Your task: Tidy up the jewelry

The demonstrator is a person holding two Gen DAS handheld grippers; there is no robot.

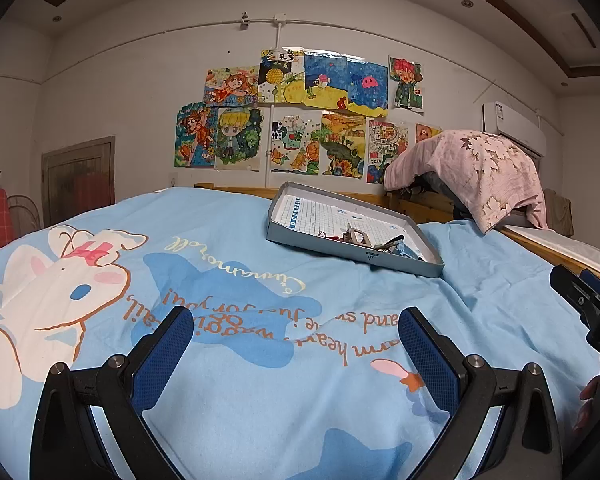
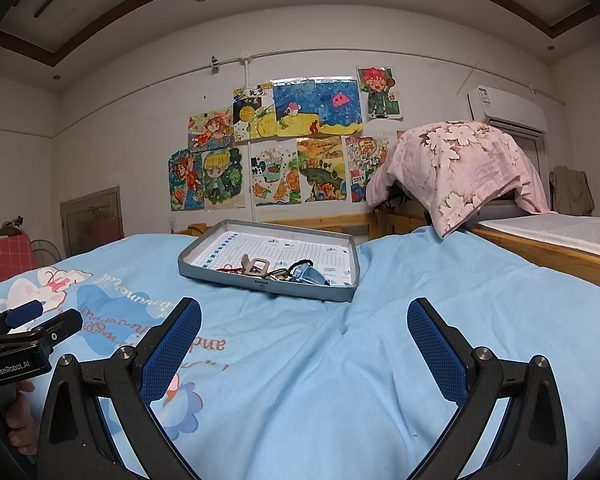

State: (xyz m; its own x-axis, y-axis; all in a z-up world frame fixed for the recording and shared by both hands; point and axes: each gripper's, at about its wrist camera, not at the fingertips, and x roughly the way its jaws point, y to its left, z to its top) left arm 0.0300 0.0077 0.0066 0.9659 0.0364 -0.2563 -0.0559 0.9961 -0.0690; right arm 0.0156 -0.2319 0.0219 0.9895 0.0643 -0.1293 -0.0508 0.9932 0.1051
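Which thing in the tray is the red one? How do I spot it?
On the blue bedsheet sits a shallow grey tray. Small trinkets cluster along its near edge. The red piece lies at the cluster's left end, thin and stringy, the only red thing there.

Free room and obstacles. Open blue bedspread (image 2: pixel 300 360) lies between both wide-spread grippers and the tray (image 2: pixel 260 280), with nothing standing on that stretch. The tray's low rim borders the jewelry (image 2: pixel 276 270) heaped at its near edge; its far half is bare. At right, a wooden rail (image 2: pixel 548 256) and draped pink cloth (image 2: pixel 460 168) bound the bed.
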